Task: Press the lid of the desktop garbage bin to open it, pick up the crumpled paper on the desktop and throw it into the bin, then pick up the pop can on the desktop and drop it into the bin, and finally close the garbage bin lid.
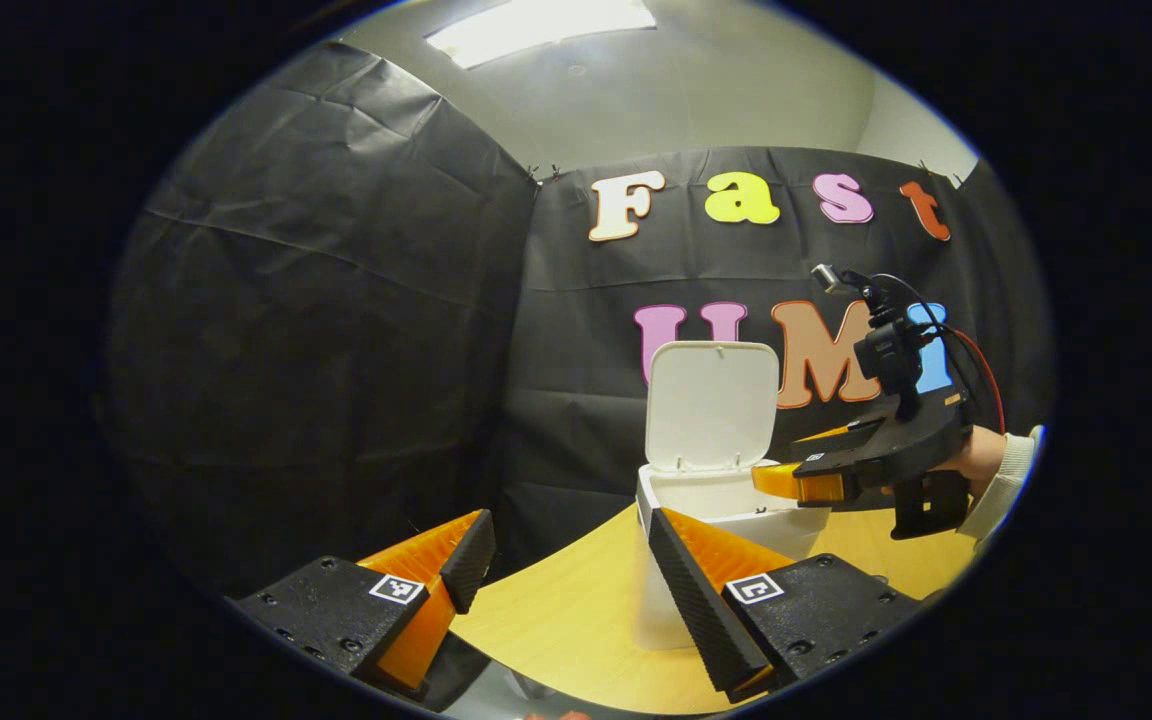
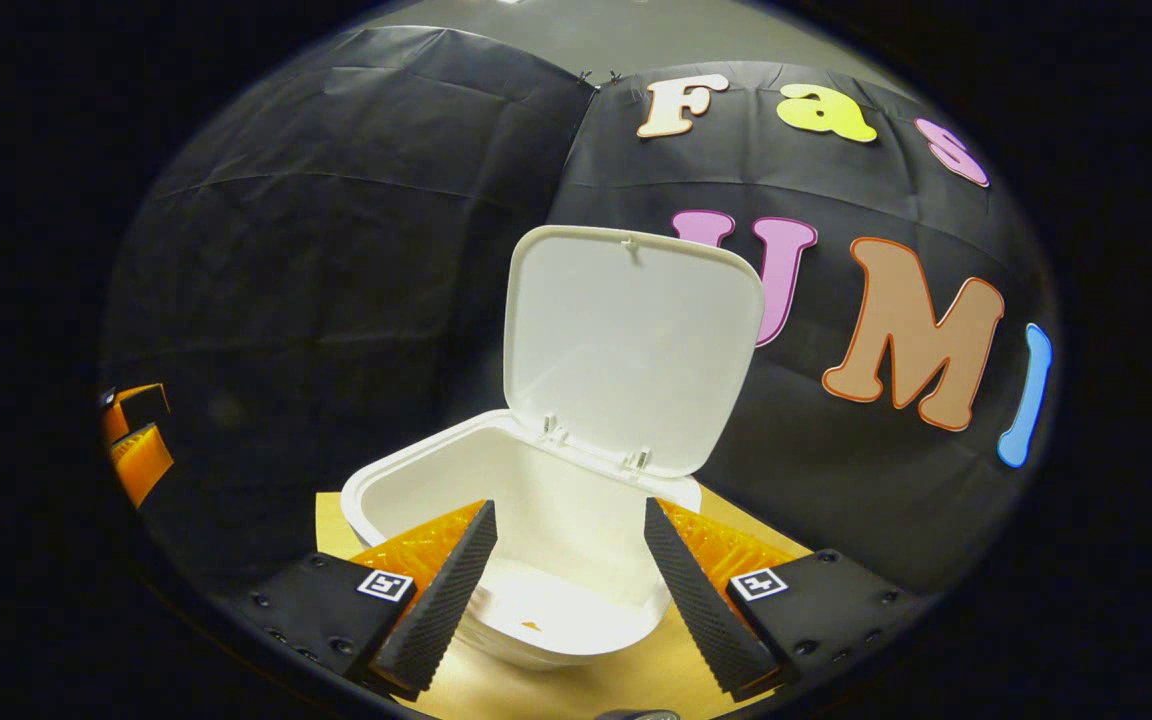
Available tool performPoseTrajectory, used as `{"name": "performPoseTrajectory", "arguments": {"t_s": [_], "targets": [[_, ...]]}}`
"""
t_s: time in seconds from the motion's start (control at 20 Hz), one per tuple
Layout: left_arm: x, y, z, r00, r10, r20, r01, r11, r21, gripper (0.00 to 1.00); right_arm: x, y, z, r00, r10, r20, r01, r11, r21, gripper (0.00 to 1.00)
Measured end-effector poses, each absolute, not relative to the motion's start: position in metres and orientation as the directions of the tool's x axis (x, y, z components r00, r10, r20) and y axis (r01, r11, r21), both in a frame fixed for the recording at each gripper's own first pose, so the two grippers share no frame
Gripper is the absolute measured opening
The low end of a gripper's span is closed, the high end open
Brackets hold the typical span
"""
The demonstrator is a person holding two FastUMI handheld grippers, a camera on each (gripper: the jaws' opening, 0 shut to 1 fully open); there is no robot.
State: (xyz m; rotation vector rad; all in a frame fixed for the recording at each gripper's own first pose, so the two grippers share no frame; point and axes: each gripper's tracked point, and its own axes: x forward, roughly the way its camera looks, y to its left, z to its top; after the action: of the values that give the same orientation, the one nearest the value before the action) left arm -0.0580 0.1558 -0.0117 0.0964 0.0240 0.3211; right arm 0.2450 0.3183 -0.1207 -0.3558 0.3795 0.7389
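We note wooden desk [image 1: 576, 610], black cloth walls, white bin [image 2: 536, 520] lid up [image 2: 631, 345], left claw [image 1: 566, 590] and right claw [image 2: 566, 590] both spread, empty.

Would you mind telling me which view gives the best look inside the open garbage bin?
The right gripper view: it looks down past the raised lid into the garbage bin. The left gripper view shows the bin from the side, its opening partly behind the right gripper.
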Motion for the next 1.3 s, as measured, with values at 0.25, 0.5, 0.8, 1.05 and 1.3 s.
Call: {"name": "performPoseTrajectory", "arguments": {"t_s": [0.25,0.5,0.8,1.05,1.3], "targets": [[-0.027,0.089,-0.012,0.991,0.136,-0.014,-0.135,0.987,0.082,0.93,0.242,0.27,-0.101,0.75,0.529,-0.397,-0.633,0.748,-0.198,1.0],[0.004,-0.012,-0.025,0.991,-0.134,-0.014,0.134,0.99,0.04,0.93,0.234,0.173,-0.079,0.852,0.394,-0.344,-0.477,0.855,-0.202,0.97],[0.029,-0.11,-0.096,0.917,-0.385,-0.105,0.387,0.922,-0.001,0.93,0.207,0.043,-0.055,0.941,0.135,-0.309,-0.203,0.959,-0.198,0.92],[0.051,-0.149,-0.17,0.875,-0.428,-0.227,0.431,0.902,-0.042,0.94,0.167,-0.008,-0.064,0.948,-0.01,-0.317,-0.056,0.979,-0.198,0.96],[0.068,-0.159,-0.234,0.843,-0.405,-0.354,0.42,0.907,-0.036,0.94,0.143,-0.016,-0.085,0.94,-0.06,-0.336,0.014,0.991,-0.136,0.96]]}}
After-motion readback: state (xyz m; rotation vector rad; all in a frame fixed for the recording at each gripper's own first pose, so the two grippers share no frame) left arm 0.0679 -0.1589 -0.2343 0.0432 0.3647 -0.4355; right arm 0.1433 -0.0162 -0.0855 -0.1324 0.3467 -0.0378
